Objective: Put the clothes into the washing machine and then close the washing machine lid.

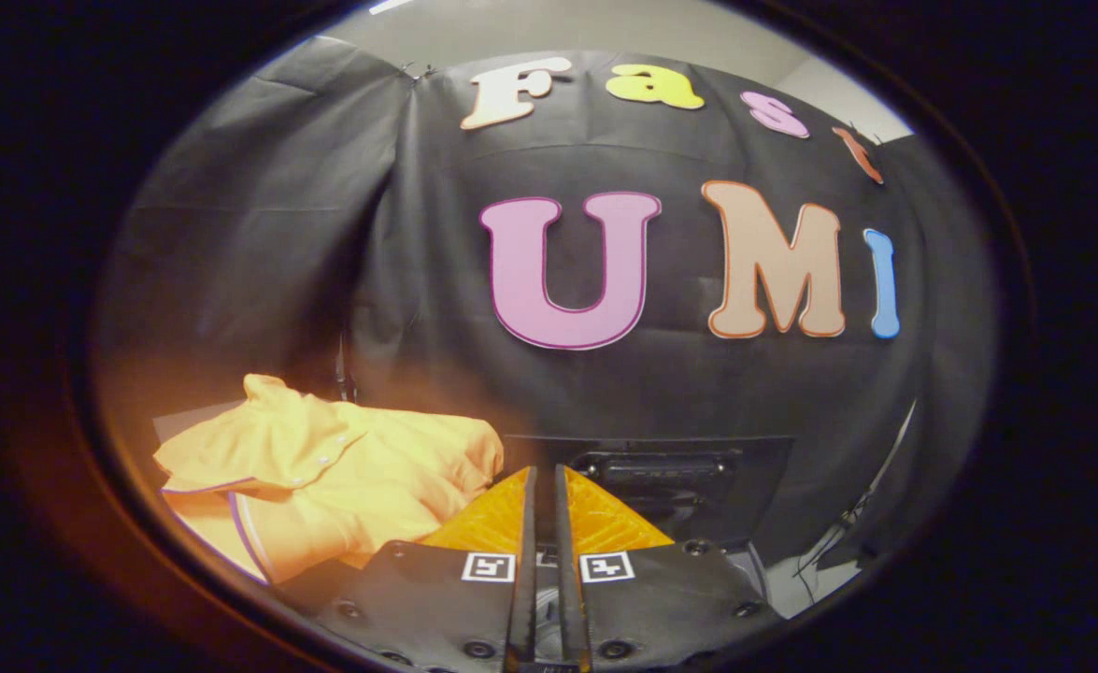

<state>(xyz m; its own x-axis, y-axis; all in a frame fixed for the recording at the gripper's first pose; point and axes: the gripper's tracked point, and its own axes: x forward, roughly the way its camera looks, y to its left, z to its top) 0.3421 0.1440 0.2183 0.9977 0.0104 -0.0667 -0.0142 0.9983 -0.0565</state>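
Note:
An orange polo shirt (324, 472) with a collar and buttons lies crumpled on a surface to the left of my fingers, apart from them. My gripper (545, 477) is shut, its two fingers nearly touching with only a thin slit and nothing between them. Just beyond the fingertips and slightly right stands a dark box-shaped machine (670, 472) with a black handle-like panel (661, 465) on its front. Whether its lid is up or down is hidden from here.
The black cloth wall (259, 234) of the booth rises close behind the shirt and the machine. A pale strip of surface with thin cables (824, 556) lies to the right of the machine.

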